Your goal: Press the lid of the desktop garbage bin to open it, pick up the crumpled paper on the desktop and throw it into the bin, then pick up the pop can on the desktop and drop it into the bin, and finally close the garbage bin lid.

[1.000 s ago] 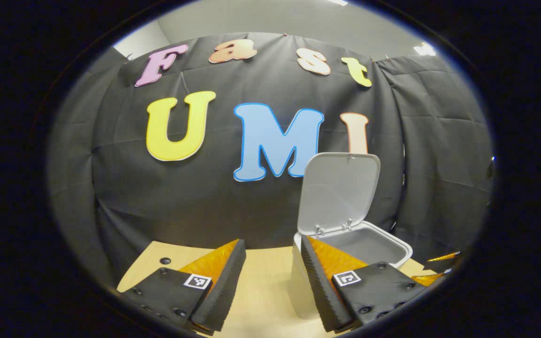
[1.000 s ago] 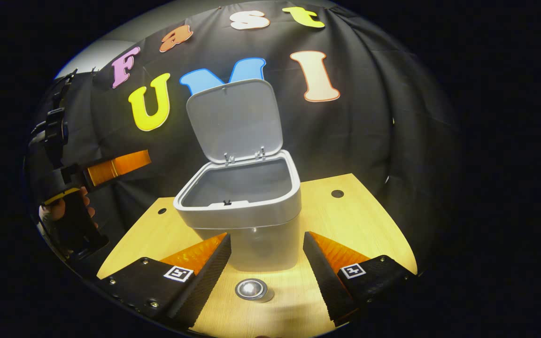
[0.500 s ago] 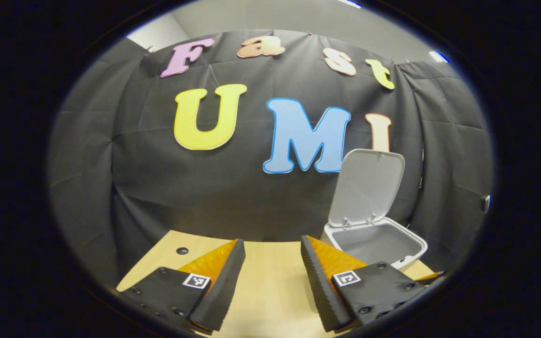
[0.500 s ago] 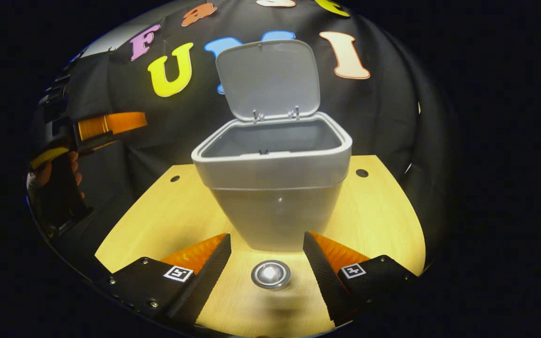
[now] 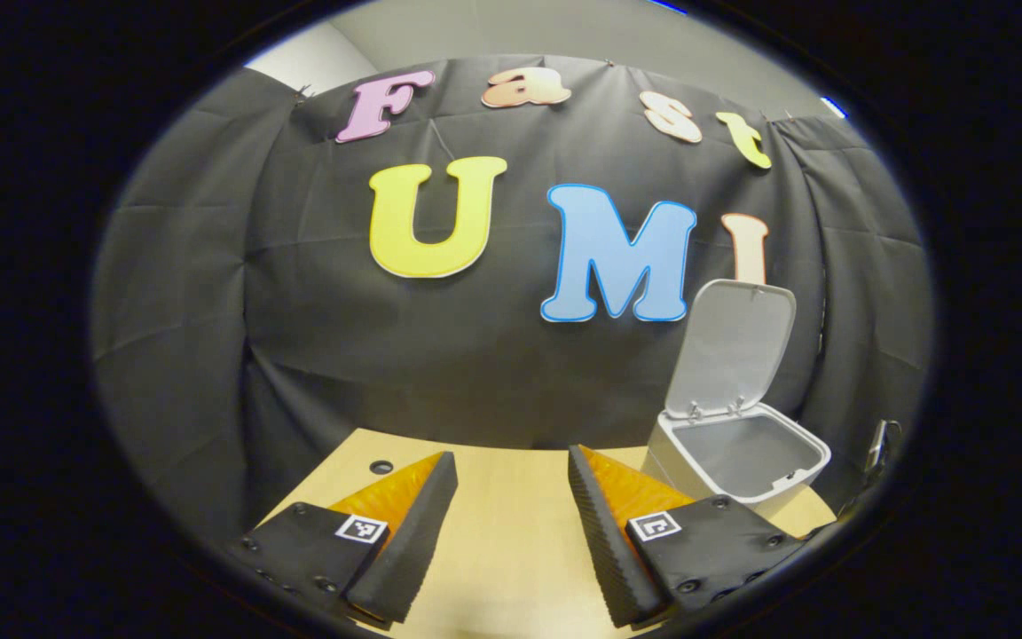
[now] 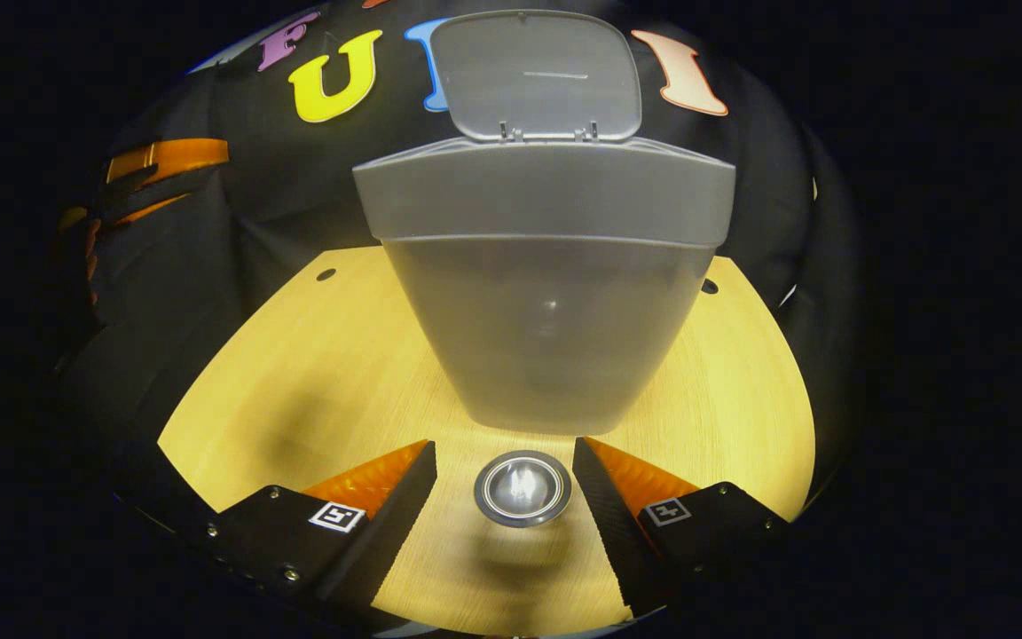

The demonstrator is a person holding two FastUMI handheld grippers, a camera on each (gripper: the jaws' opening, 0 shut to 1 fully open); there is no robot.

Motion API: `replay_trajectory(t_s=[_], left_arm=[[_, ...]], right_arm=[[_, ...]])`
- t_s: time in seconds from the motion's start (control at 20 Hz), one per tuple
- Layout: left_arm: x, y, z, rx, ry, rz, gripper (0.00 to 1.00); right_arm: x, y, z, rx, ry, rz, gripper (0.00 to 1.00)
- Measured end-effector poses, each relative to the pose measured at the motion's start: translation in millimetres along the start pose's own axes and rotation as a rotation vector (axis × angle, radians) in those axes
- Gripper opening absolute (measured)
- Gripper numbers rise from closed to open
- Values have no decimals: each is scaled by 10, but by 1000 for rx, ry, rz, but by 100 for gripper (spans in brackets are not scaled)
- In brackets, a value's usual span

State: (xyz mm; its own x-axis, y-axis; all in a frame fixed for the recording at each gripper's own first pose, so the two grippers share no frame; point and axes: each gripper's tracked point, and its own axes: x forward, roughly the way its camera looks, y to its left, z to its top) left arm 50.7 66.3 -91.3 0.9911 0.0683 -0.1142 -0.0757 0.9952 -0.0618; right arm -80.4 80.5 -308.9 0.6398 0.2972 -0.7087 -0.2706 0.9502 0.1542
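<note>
In the right gripper view, the right hand-held gripper (image 6: 504, 484) is held low over the table (image 6: 298, 373) with its fingers spread; the pop can (image 6: 522, 487) is seen end-on between them, with a gap on the left and the right finger close beside it, though contact cannot be told; the can lies just in front of the garbage bin (image 6: 546, 328), which stands toward the table's far edge; the bin's lid (image 6: 536, 75) is raised upright at the back of its rim; the other gripper is seen blurred at the far left, beyond the table's left edge.

In the left gripper view, the left hand-held gripper (image 5: 511, 524) is held above the table (image 5: 502, 550) with its fingers spread and nothing between them; the garbage bin (image 5: 746, 457) is seen to the right, near the table's far right corner, its lid (image 5: 733, 346) standing open; the crumpled paper cannot be made out inside the bin.
</note>
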Motion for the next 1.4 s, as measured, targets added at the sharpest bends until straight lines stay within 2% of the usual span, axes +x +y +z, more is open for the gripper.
replay_trajectory(t_s=[0.05, 0.45, 0.6, 0.65, 0.7, 0.75, 0.8, 1.0, 1.15, 1.4], left_arm=[[-21, 41, 1, 1, 1, 6, 84], [-96, 237, 14, 3, 2, 35, 82], [-117, 242, 5, 2, 3, 34, 82], [-125, 237, 2, 2, 4, 33, 82], [-122, 243, 5, 1, 5, 31, 82], [-115, 228, 0, 0, 6, 28, 82], [-103, 212, -8, -1, 7, 26, 82], [-78, 128, -32, -12, 13, 9, 82], [-67, 60, -61, -15, 19, -6, 85], [-28, -56, -86, -18, 24, -26, 84]], right_arm=[[30, -5, -49, -2, 11, -3, 98], [218, -98, -353, -3, 97, -31, 99], [228, -123, -408, -16, 107, -40, 87], [219, -130, -402, -24, 104, -46, 87], [208, -135, -385, -29, 100, -44, 85], [213, -120, -364, -29, 93, -39, 94], [197, -114, -329, -27, 83, -36, 85], [32, -30, -179, -7, 41, -6, 85], [-119, 52, -32, -5, 11, 16, 85], [-401, 354, 431, -27, -79, 113, 85]])
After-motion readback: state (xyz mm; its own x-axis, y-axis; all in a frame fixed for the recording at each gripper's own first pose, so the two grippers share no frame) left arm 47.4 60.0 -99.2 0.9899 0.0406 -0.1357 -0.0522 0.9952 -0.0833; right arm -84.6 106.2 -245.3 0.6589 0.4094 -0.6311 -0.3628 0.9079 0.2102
